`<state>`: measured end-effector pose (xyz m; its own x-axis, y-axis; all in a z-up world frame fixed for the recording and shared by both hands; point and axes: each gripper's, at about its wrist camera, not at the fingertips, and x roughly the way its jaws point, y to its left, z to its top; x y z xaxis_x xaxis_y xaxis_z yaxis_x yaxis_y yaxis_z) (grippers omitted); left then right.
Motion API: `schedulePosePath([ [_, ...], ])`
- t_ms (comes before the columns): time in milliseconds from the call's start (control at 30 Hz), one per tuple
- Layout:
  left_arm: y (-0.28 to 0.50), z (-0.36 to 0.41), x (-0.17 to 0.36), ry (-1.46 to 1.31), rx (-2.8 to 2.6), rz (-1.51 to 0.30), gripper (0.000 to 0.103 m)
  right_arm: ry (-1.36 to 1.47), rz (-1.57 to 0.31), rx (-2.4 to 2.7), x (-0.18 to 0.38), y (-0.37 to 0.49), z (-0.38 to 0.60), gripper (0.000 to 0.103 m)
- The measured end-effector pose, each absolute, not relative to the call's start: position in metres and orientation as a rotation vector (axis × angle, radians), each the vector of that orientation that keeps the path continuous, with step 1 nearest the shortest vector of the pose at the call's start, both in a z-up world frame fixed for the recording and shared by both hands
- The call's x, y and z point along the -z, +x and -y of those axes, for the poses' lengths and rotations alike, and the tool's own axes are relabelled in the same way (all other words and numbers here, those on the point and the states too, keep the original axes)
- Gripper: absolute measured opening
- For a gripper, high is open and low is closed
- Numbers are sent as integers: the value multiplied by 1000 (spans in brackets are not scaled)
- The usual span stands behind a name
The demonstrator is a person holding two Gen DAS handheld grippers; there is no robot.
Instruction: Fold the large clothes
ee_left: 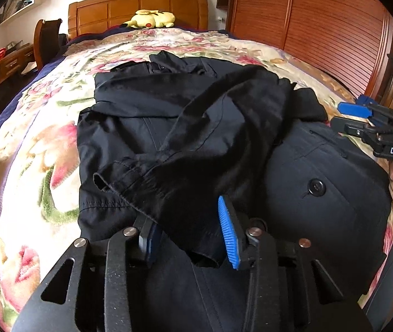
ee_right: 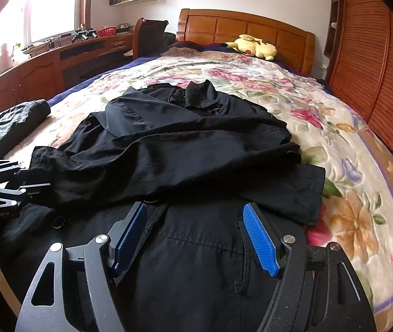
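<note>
A large black coat [ee_left: 321,210] lies spread on the flowered bedspread [ee_left: 30,144], collar toward the headboard. One sleeve [ee_left: 196,144] is folded diagonally across its front. The cuff end of that sleeve lies between the blue pads of my left gripper [ee_left: 182,213]. The jaws stand partly apart, and the right pad [ee_left: 228,235] shows bare. From the right wrist view, the left gripper [ee_right: 34,178] sits at the sleeve's end [ee_right: 58,171]. My right gripper [ee_right: 195,221] hovers open over the coat's lower front [ee_right: 196,262], with nothing between its fingers. It also shows at the right edge as the right gripper [ee_left: 345,119].
A yellow plush toy [ee_right: 254,45] rests by the wooden headboard [ee_right: 224,27]. A slatted wooden wardrobe [ee_left: 321,27] runs along the right of the bed. A desk [ee_right: 58,61] and chair [ee_right: 146,36] stand to the left. A dark bundle [ee_right: 19,119] lies at the bed's left edge.
</note>
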<state>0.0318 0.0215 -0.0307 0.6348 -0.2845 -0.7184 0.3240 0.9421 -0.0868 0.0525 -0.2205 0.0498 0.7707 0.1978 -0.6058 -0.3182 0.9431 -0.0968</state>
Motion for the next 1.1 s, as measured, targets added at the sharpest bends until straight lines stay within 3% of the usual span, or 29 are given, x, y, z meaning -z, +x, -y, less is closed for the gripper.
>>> schedulePosePath([
  [33, 31, -21, 31, 55, 357, -814, 22, -201, -633, -284, -50, 53, 220, 74],
  [133, 30, -19, 31, 75, 368, -817, 6, -203, -633, -287, -51, 55, 218, 74],
  [700, 47, -96, -29, 24, 160, -605, 4, -180, -620, -234, -53, 63, 245, 74],
  [900, 43, -104, -25, 26, 131, -589, 21, -191, -625, -207, -51, 77, 249, 74],
  [1000, 39, -107, -28, 1, 167, -574, 42, -195, -632, -197, -48, 85, 251, 74],
  [1067, 39, -111, -29, -19, 191, -573, 49, -199, -636, -191, -46, 90, 251, 74],
  [1100, 37, -112, -29, -24, 198, -572, 63, -199, -638, -190, -45, 92, 252, 74],
])
